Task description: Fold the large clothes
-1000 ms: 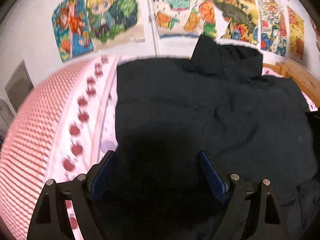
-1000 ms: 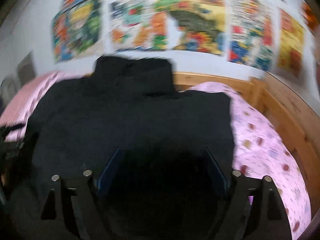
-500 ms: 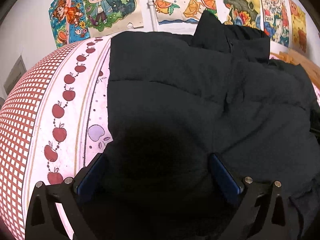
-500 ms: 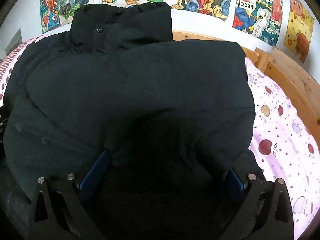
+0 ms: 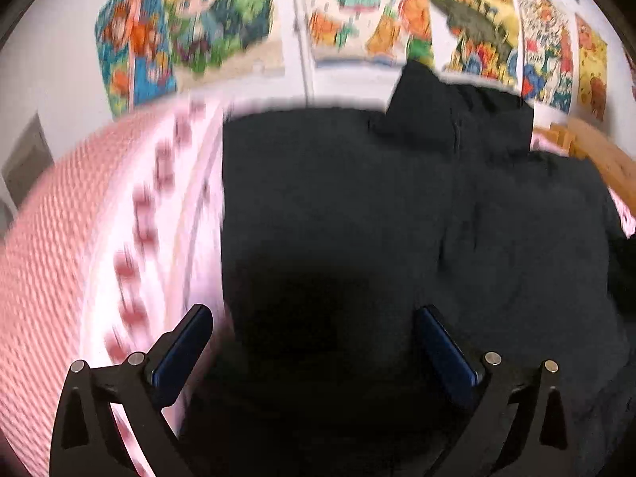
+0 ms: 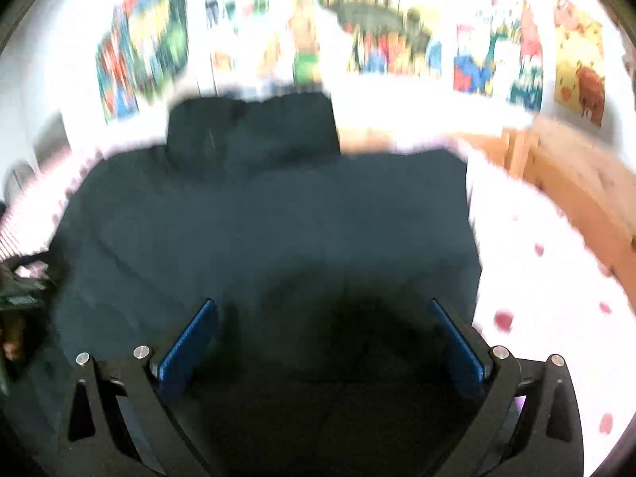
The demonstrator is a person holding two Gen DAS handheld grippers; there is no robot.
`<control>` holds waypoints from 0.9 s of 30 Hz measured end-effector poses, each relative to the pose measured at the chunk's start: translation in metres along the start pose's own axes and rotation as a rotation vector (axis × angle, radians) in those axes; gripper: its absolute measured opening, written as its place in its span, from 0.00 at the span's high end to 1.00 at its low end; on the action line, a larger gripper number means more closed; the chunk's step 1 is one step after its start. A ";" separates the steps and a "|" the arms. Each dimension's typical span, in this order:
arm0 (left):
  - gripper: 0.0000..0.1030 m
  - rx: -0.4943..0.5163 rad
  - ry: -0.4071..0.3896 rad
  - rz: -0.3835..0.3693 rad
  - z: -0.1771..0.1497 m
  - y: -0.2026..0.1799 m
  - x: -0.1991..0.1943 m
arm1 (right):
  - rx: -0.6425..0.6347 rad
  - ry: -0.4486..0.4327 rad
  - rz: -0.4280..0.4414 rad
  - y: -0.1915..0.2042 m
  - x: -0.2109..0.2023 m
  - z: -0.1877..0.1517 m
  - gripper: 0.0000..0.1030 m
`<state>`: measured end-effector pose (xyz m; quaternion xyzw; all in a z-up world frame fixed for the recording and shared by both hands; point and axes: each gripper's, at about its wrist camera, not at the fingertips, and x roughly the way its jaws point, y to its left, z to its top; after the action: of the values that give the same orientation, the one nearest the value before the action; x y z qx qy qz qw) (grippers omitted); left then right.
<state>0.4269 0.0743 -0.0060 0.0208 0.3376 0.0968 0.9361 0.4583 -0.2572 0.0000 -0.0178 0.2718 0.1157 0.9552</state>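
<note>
Cartoon posters (image 5: 206,24) crowd the white wall behind the bed, and in your left wrist view the black padded jacket (image 5: 357,206) lies spread on the pink bedding (image 5: 99,246), its collar end toward those posters. Your left gripper (image 5: 314,338) stands wide open over the jacket's near hem, nothing pressed between its blue pads (image 5: 183,349); a second ago the jaws were narrower, so you have just let go. The view has pulled back from half a second ago, when you sat closer over the fabric, and it is blurred.

From your right wrist, the same jacket (image 6: 270,214) fills the middle, collar (image 6: 254,131) nearest the posters (image 6: 377,43), with the spotted sheet (image 6: 536,270) and wooden bed frame (image 6: 576,175) to its side. Your right gripper (image 6: 324,334) is likewise fully spread above the near hem, holding nothing, and it too has widened and backed away.

Judging from this, one fold has been laid and released. The jacket looks compacted, sleeves tucked in, so you are probably free to regrasp for the next fold.
</note>
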 end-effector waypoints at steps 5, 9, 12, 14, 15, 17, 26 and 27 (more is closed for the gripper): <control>0.00 0.057 -0.114 0.015 0.074 -0.026 0.013 | -0.022 -0.029 -0.007 0.003 0.025 0.076 0.01; 0.00 0.021 -0.173 0.022 0.129 -0.040 0.041 | 0.087 -0.023 -0.036 0.000 0.067 0.122 0.01; 0.00 0.002 -0.175 0.027 0.155 -0.051 0.068 | 0.187 -0.019 -0.060 0.000 0.108 0.139 0.06; 0.00 0.000 -0.166 0.018 0.160 -0.059 0.082 | 0.217 -0.020 -0.085 0.004 0.128 0.139 0.19; 0.00 0.002 -0.161 0.030 0.162 -0.064 0.087 | 0.242 -0.004 -0.088 0.003 0.140 0.139 0.27; 0.04 0.005 -0.142 0.040 0.164 -0.071 0.099 | 0.291 0.021 -0.093 -0.001 0.154 0.134 0.37; 0.91 -0.069 -0.047 -0.128 0.174 -0.072 0.109 | 0.333 0.052 -0.014 -0.013 0.157 0.125 0.89; 0.91 -0.075 -0.041 -0.140 0.173 -0.072 0.106 | 0.329 0.049 -0.006 -0.011 0.152 0.125 0.90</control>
<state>0.6289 0.0294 0.0537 -0.0361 0.3150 0.0432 0.9474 0.6513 -0.2234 0.0267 0.1353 0.3100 0.0664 0.9387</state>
